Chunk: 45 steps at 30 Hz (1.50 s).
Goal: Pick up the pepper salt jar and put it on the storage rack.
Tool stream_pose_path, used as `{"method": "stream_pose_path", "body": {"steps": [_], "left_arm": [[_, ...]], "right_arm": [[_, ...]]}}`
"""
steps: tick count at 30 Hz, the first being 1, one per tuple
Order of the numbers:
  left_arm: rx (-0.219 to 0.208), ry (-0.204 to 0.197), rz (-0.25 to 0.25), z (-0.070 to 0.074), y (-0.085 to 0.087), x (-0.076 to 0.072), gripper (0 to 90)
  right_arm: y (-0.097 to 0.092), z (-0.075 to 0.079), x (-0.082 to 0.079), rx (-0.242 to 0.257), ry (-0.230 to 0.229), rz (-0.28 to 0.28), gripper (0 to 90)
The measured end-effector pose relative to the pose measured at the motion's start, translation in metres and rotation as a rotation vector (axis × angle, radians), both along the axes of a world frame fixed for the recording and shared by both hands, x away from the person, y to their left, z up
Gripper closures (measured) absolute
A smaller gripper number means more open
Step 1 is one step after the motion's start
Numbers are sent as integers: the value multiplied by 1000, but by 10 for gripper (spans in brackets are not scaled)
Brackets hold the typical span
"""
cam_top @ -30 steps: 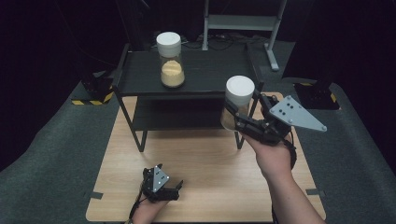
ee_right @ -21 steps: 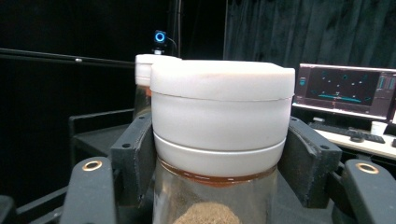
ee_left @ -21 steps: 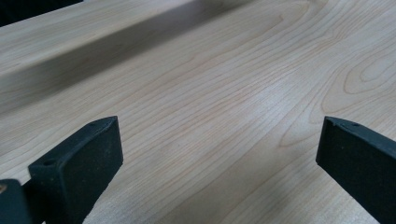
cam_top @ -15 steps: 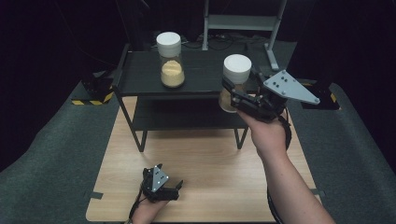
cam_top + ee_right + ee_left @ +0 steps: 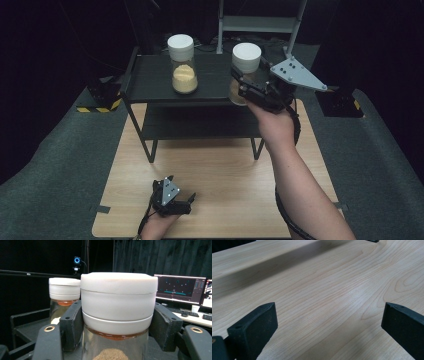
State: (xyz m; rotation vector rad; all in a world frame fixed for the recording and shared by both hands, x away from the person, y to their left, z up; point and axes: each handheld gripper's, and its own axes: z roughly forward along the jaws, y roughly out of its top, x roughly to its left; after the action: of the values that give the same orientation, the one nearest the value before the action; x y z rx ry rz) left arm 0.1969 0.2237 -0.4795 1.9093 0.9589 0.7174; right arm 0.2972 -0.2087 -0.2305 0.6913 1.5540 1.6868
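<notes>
A glass jar with a white lid point(image 5: 246, 56) and tan powder inside hangs over the right end of the black rack's top shelf point(image 5: 150, 75). My right gripper point(image 5: 243, 85) is shut on it just under the lid. In the right gripper view the held jar point(image 5: 117, 300) sits close up between the pads of my right gripper point(image 5: 117, 326). A second, matching jar point(image 5: 182, 65) stands upright on the shelf to the left, and that second jar point(image 5: 63, 290) appears behind the held one. My left gripper point(image 5: 188, 203) rests on the wooden table point(image 5: 225, 190) near its front edge. In the left gripper view my left gripper point(image 5: 329, 322) is open, with bare wood between the jaws.
The rack has a lower shelf point(image 5: 200, 125) and thin legs on the table's far half. Grey carpet surrounds the table. A yellow-and-black striped block point(image 5: 97, 107) lies at the left, a metal frame point(image 5: 260, 22) stands behind, and a monitor point(image 5: 180, 288) sits at the right.
My right hand has carried the jar up and leftward, from beside the rack's right edge to over the top shelf. The left gripper has stayed put.
</notes>
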Motion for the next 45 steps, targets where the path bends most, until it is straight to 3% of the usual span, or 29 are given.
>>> {"method": "stream_pose_path", "body": {"steps": [24, 32, 45], "left_arm": [[-17, 0, -5, -1, 4, 0, 7], [-25, 1, -6, -1, 5, 0, 8], [-22, 1, -7, -1, 5, 0, 8]], "right_arm": [[22, -2, 35, 13, 24, -37, 338], [27, -3, 40, 9, 41, -42, 338], [27, -9, 40, 31, 30, -42, 334]]}}
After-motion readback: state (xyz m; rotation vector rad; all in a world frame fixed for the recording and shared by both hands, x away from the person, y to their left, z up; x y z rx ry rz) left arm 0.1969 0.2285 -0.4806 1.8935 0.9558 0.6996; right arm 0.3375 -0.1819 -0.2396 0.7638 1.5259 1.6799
